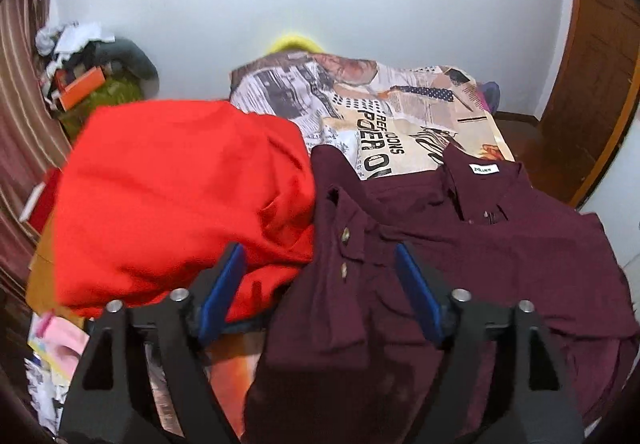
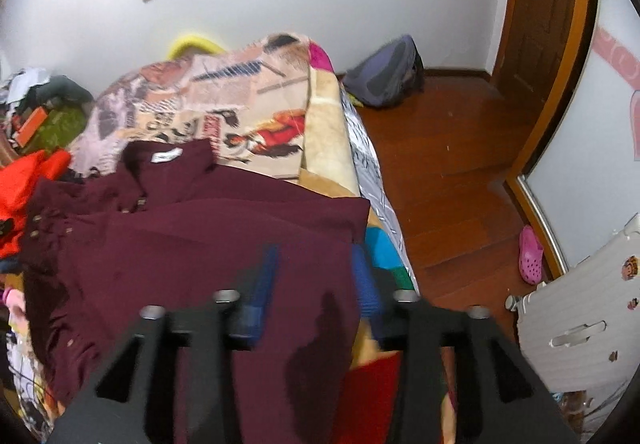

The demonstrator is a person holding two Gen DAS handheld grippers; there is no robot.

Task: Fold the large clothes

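Note:
A maroon button shirt (image 1: 500, 244) lies on the bed, collar with white label away from me; it also shows in the right wrist view (image 2: 208, 240). My left gripper (image 1: 320, 256) is open, its blue pads either side of the shirt's buttoned cuff and sleeve (image 1: 344, 252), which runs between the jaws. My right gripper (image 2: 316, 268) is open over the shirt's right part near the bed edge, cloth between its blue pads. A red garment (image 1: 180, 204) is heaped to the left of the shirt.
The bed carries a printed collage blanket (image 1: 380, 116). A clutter pile (image 1: 92, 72) sits at the back left. Right of the bed is wooden floor (image 2: 452, 164) with a grey bag (image 2: 384, 76), a pink shoe (image 2: 530, 260) and a white plastic panel (image 2: 580, 316).

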